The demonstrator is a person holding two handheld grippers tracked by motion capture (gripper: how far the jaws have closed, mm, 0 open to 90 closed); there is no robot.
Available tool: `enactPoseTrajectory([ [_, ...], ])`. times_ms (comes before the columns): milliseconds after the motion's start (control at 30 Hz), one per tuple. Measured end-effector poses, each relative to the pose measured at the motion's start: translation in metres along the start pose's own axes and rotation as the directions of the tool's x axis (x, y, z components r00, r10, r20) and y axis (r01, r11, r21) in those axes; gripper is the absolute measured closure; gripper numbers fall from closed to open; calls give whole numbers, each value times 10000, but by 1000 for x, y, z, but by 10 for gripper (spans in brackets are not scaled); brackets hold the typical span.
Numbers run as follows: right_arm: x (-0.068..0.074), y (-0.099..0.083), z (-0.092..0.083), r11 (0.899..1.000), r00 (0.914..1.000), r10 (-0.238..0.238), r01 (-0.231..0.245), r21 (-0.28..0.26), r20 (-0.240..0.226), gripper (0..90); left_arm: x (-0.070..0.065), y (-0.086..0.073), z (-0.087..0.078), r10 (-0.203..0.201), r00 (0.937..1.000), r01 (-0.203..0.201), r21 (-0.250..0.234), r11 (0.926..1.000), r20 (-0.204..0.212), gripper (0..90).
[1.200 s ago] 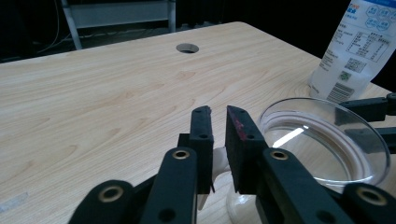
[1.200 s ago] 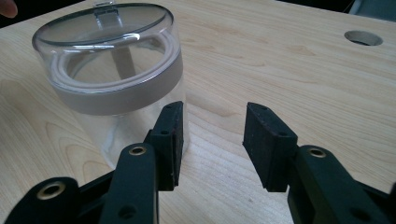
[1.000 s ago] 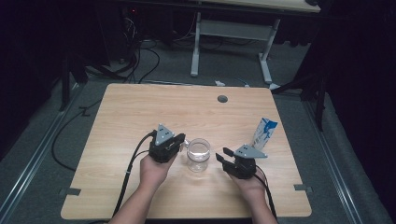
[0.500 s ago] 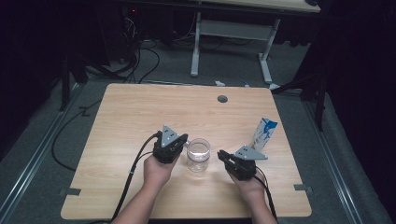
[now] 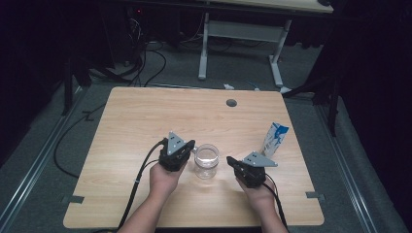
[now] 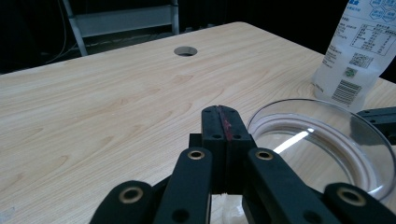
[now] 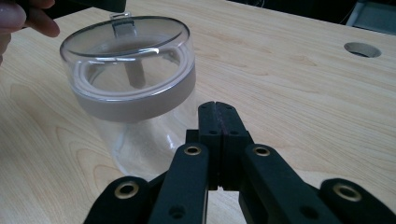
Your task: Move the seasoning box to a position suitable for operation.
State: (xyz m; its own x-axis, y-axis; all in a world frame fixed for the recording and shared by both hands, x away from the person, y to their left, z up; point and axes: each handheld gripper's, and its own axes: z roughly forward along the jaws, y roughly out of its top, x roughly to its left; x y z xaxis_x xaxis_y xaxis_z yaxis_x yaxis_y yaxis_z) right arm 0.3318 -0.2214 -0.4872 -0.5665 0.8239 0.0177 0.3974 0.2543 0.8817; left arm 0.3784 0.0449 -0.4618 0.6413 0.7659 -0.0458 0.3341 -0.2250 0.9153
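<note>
A clear jar [image 5: 206,160] with a see-through lid stands at the table's front middle. Just left of it, my left gripper [image 5: 189,144] has its jaws pressed together with nothing between them; in the left gripper view the shut tips [image 6: 220,116] sit beside the jar's rim [image 6: 322,140]. To the jar's right, my right gripper [image 5: 230,159] points at it. Its jaws have just been closing and now meet empty [image 7: 218,109], a little short of the jar [image 7: 128,70]. A white and blue carton [image 5: 274,139] stands upright to the right.
A round cable hole [image 5: 231,103] sits near the far edge of the wooden table [image 5: 145,116]. Black cables trail from both grippers over the front edge. A white desk frame [image 5: 243,31] stands on the dark floor behind.
The right gripper's jaws have come together; both hands, the jar and the carton stay where they were.
</note>
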Motion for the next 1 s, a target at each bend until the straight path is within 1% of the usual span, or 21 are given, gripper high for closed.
enactPoseTrajectory([
  [100, 1, 1, 0, 10000, 10000, -23, 23, -37, -27, 900, 0, -1, 0, -37, 10000, 37, -48, 10000, 12, 900],
  [167, 3, 1, -1, 9998, 9998, -158, 158, -88, -79, 900, 0, -1, 0, -22, 10000, 22, -46, 10000, 1, 900],
  [233, 4, 1, -1, 9996, 9996, -282, 281, -90, -102, 900, 0, -1, -1, -22, 10000, 23, -52, 10000, 94, 900],
  [467, 7, 1, -1, 9992, 9991, -373, 370, -131, -201, 900, -4, -1, 1, 67, 9999, -67, -44, 10000, 148, 900],
  [533, 7, 1, -1, 9993, 9992, -348, 345, -163, -199, 900, -5, -1, 1, 102, 9999, -102, -48, 9999, 89, 900],
  [567, 7, 1, -1, 9992, 9991, -371, 367, -176, -201, 900, -6, -1, 0, 158, 9998, -159, -97, 9998, -77, 900],
  [600, 7, 1, -2, 9992, 9991, -366, 363, -166, -201, 900, -5, 0, -1, 187, 9998, -189, -155, 9997, -120, 900],
  [667, 6, 1, -2, 9992, 9991, -366, 362, -186, -194, 900, -3, 0, -1, 51, 10000, -52, -157, 9999, -75, 900],
  [733, 6, 1, -2, 9992, 9992, -357, 353, -180, -202, 900, -3, 0, 0, 110, 9999, -111, -29, 9999, -92, 900],
  [800, 7, 1, -1, 9993, 9992, -340, 336, -171, -233, 900, -4, -1, 0, 155, 9998, -156, -73, 9999, -153, 900],
  [900, 7, 1, -1, 9991, 9989, -393, 388, -194, -242, 900, -3, -2, 0, 125, 9997, -127, -153, 9998, -186, 900],
  [1000, 8, 1, -1, 9990, 9989, -406, 401, -213, -252, 900, -2, -2, 0, 28, 9999, -31, -172, 9998, -128, 900],
])
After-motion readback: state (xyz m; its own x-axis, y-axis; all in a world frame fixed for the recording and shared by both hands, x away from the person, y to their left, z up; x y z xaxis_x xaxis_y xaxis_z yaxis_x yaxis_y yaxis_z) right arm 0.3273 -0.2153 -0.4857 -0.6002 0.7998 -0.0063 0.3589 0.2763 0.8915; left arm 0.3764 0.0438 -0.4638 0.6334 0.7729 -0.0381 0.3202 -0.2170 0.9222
